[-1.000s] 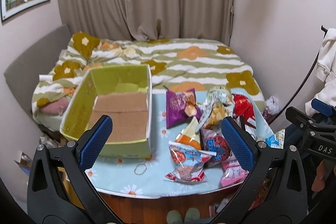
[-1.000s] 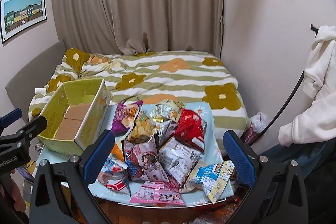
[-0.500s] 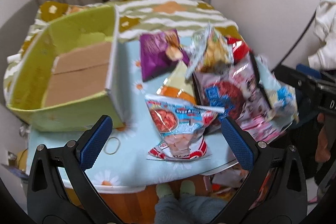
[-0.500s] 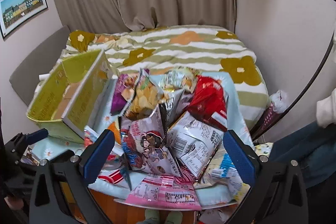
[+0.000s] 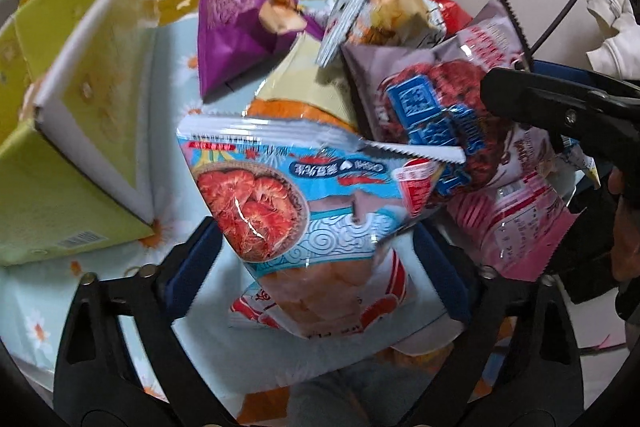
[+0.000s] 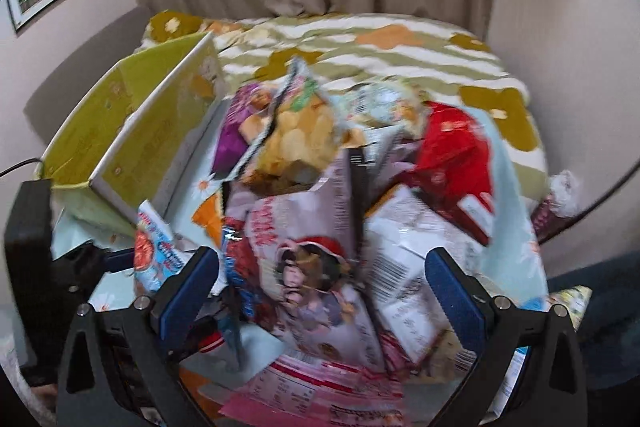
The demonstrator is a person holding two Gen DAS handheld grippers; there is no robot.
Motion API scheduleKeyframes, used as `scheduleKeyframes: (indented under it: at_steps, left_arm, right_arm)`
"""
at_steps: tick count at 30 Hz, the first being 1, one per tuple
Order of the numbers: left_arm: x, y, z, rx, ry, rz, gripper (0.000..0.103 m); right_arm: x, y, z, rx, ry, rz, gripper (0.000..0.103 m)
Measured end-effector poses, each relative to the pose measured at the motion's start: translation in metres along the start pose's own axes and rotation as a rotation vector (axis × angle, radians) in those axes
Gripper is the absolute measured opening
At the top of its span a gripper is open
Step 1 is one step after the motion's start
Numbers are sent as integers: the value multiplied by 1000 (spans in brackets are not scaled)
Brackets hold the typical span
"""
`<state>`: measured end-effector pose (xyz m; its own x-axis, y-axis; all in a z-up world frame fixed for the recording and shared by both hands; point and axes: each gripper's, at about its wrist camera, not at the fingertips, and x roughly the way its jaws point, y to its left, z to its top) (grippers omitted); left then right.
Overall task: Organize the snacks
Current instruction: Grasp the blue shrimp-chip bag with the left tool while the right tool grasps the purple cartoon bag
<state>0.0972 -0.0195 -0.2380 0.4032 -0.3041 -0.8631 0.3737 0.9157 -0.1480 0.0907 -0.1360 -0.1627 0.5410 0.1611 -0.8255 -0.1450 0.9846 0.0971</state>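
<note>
Between the left tongs, whose jaws are closing but not yet pressing, lies the blue shrimp-cracker bag on the worktop, beside the green box, evidently its destination. Right tongs straddle the mauve cartoon bag, released. Both sit lower and closer than a second ago.

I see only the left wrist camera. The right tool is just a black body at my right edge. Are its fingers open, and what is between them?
Observer: Open. The right tool straddles the pale bag with a cartoon figure, and its pads do not press the bag.
Operator: Does another bag lie on that bag's far side from me?
Observer: Yes, a white bag with a barcode lies against it.
Operator: Where does the red bag sit?
Observer: The red bag lies just behind the white one, toward the bed.
</note>
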Motion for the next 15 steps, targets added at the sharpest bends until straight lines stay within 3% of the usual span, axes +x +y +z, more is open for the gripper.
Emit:
scheduleKeyframes:
  at_steps: [1, 3, 7, 15]
  left_arm:
    - [3, 2, 0, -2, 9, -1, 89]
    - [9, 6, 0, -2, 20, -6, 76]
    - [11, 11, 1, -2, 35, -14, 67]
    - [6, 20, 0, -3, 40, 8, 60]
  right_arm:
    - [3, 3, 1, -17, 10, 2, 103]
    - [8, 8, 1, -38, 14, 6, 103]
    - [14, 12, 3, -47, 28, 34, 98]
    - [27, 14, 3, -90, 61, 65, 88]
